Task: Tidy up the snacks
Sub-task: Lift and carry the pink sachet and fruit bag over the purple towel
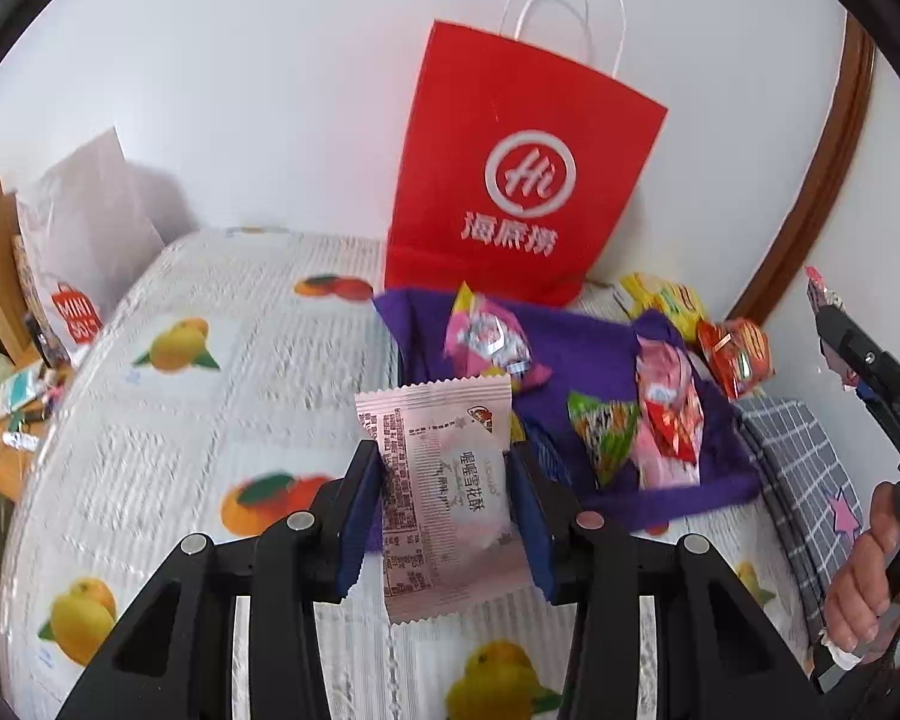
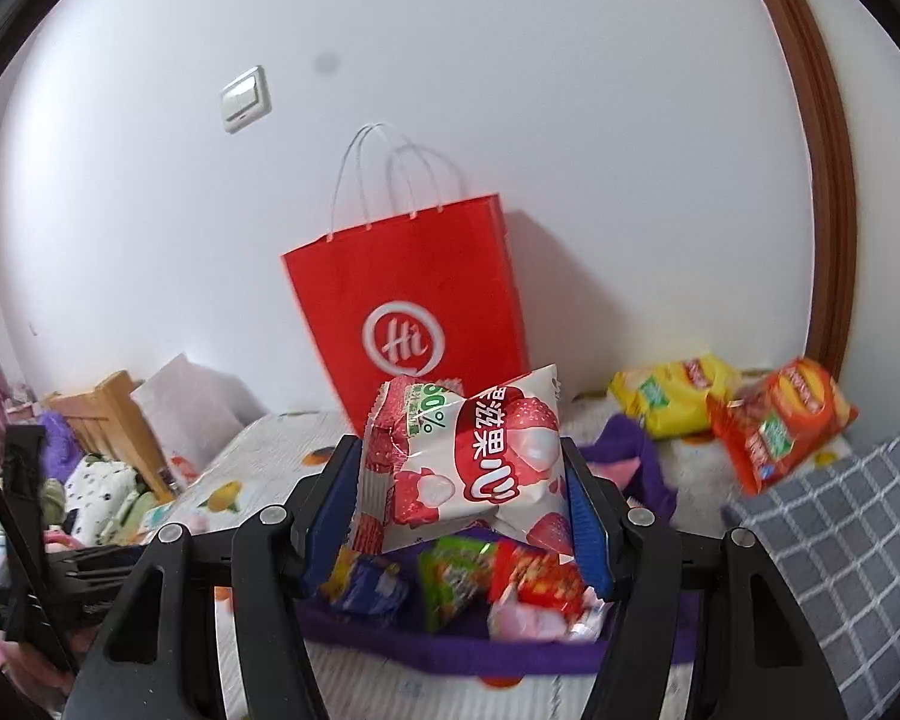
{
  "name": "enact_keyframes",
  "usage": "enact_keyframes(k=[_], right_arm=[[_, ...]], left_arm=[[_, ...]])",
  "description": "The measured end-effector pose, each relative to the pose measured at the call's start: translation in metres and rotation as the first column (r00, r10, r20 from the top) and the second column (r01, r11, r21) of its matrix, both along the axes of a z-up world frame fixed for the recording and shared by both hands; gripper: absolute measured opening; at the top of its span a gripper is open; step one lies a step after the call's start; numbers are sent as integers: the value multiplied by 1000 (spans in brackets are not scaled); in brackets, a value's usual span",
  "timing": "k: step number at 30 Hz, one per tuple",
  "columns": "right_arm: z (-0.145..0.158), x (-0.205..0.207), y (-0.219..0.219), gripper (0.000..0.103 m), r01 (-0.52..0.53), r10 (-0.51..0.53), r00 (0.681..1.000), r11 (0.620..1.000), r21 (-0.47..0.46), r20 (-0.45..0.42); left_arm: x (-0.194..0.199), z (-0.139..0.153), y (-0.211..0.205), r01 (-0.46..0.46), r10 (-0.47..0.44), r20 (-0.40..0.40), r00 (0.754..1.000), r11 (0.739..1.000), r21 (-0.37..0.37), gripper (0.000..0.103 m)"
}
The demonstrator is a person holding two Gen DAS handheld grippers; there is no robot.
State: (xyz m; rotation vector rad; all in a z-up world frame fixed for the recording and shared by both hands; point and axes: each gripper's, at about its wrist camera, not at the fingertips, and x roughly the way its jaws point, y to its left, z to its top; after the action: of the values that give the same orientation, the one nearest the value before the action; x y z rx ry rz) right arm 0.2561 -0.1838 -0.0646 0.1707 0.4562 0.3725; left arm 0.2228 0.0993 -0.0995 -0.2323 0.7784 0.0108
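My left gripper [image 1: 447, 471] is shut on a pale pink snack packet [image 1: 444, 480], held above the fruit-print bedspread [image 1: 210, 420]. My right gripper [image 2: 462, 468] is shut on a puffy white-and-red lychee snack bag [image 2: 474, 456], lifted over a purple cloth [image 2: 450, 654] strewn with small packets. That purple cloth [image 1: 600, 360] carries a pink packet [image 1: 486, 336], a green one [image 1: 606, 426] and a red-pink one [image 1: 669, 420]. A red paper bag [image 1: 522, 180] with white handles stands upright against the wall; the red bag [image 2: 414, 312] is straight behind the lychee bag.
A yellow bag [image 2: 672, 396] and an orange bag [image 2: 780, 420] lie right of the cloth, by a grey checked pillow [image 2: 834, 528]. A white shopping bag [image 1: 84, 240] and wooden furniture [image 2: 114, 420] stand left of the bed. A hand [image 1: 870, 570] holds the right gripper's handle.
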Motion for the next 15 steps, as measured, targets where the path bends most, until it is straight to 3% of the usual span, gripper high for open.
enact_keyframes(k=[8, 15], right_arm=[[-12, 43, -5, 62, 65, -63, 996, 998, 22, -64], [-39, 63, -5, 63, 50, -37, 994, 992, 116, -107]], left_arm=[[32, 27, -13, 10, -9, 59, 998, 1000, -6, 41], [59, 18, -32, 22, -17, 77, 997, 998, -60, 41]])
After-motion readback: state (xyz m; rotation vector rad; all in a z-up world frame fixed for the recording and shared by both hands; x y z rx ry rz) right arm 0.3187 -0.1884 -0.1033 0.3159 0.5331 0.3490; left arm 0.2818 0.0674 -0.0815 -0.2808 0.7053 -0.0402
